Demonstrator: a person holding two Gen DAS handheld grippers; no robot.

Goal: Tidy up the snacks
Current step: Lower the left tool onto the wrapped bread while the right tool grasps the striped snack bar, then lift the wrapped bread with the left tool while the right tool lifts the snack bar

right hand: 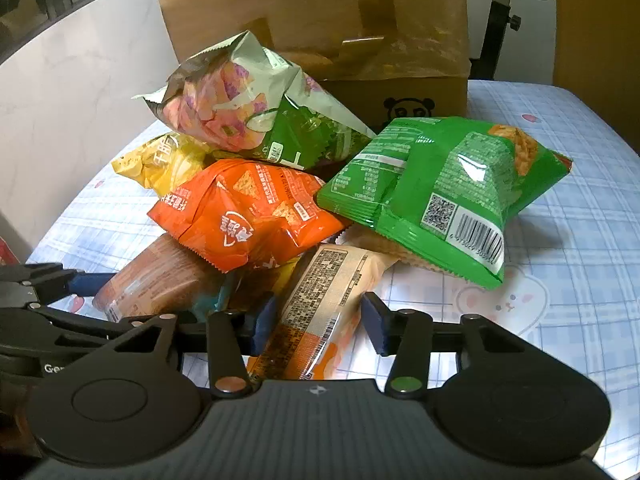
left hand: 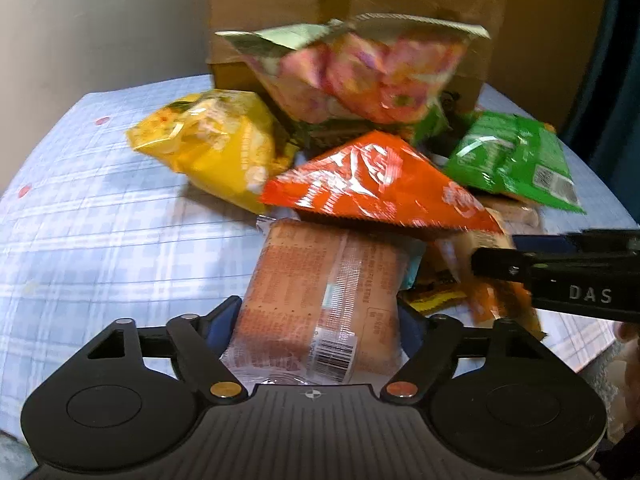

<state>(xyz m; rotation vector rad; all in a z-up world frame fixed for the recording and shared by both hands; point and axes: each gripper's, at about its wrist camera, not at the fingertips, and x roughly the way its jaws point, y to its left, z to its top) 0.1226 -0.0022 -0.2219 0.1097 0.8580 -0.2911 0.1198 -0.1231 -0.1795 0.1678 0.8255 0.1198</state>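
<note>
My left gripper [left hand: 316, 320] closes on one brown cracker pack [left hand: 320, 300], both pads against its sides. My right gripper [right hand: 318, 326] straddles one tan biscuit pack [right hand: 320, 308]; its left pad touches, the right stands just clear. At twelve o'clock I count four puffed bags: one yellow bag [left hand: 216, 144], one orange bag [left hand: 372, 180], one green bag [right hand: 440, 188], one pink-and-green bag [left hand: 360, 76], before one cardboard box [right hand: 320, 20].

Soft indoor light; glare on the orange snack bag [left hand: 380, 184]; left view motion-blurred, fisheye edges bent
</note>
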